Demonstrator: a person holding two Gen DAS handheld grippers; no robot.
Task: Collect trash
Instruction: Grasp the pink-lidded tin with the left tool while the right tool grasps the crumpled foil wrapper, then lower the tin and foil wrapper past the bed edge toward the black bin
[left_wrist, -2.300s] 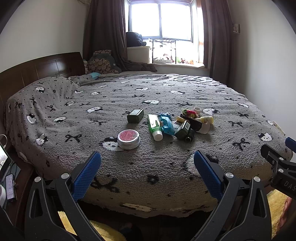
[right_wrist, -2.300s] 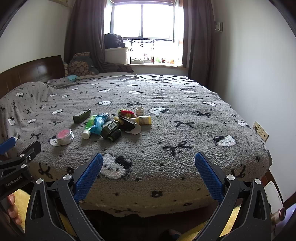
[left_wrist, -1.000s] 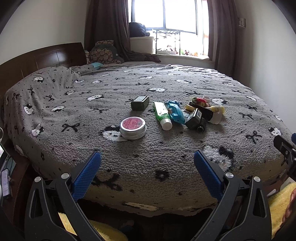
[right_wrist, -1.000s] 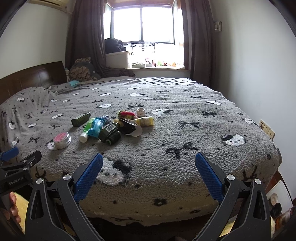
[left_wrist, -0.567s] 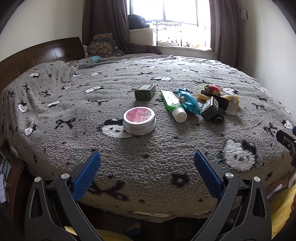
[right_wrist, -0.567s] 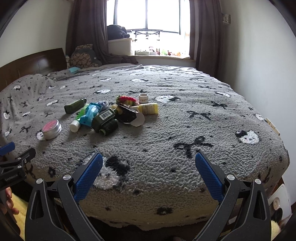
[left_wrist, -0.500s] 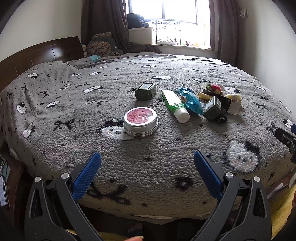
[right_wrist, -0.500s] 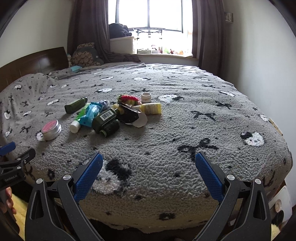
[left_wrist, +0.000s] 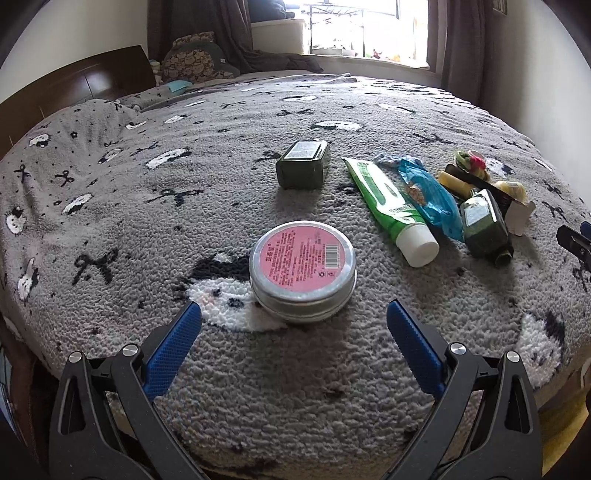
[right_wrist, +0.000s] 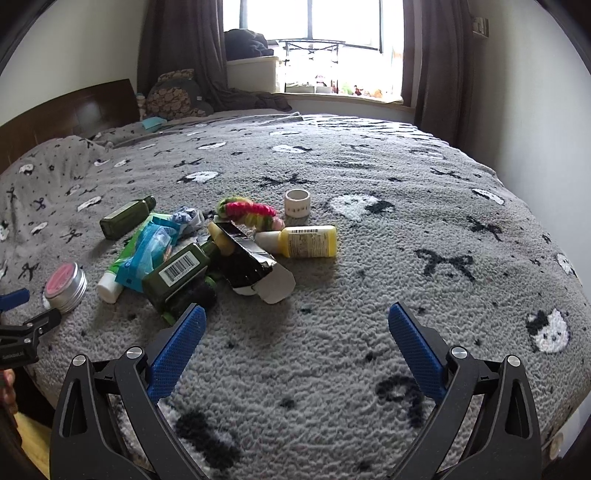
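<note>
Currently both tongs are spread wide and hold nothing. Left tongs (left_wrist: 293, 317) hover low over the near edge of the bed (left_wrist: 110, 229), with the round metal tin (left_wrist: 303, 271) with a pink label just ahead of them, roughly centred between the blue pads, not touching. Beyond the tin lies a dark green flat bottle (left_wrist: 303, 168); to its right a green tube with white cap (left_wrist: 393, 212), a blue plastic wrapper (left_wrist: 430, 197) against the tube, then a second dark green bottle (left_wrist: 484, 225) lying on its side. Right tongs (right_wrist: 295, 321) sit over bare grey blanket (right_wrist: 406, 236), right of the pile. From that view the trash is a tight cluster up-left: barcode-labelled green bottle (right_wrist: 177, 275) just beside the left pad, an opened black carton (right_wrist: 251, 262) lying across the heap, a yellow bottle (right_wrist: 308, 242) on its side, a red-green fuzzy item (right_wrist: 251, 212), a small white ring-shaped piece (right_wrist: 297, 203) standing slightly apart. Left tongs' tip visible at that view's left edge near the tin
</note>
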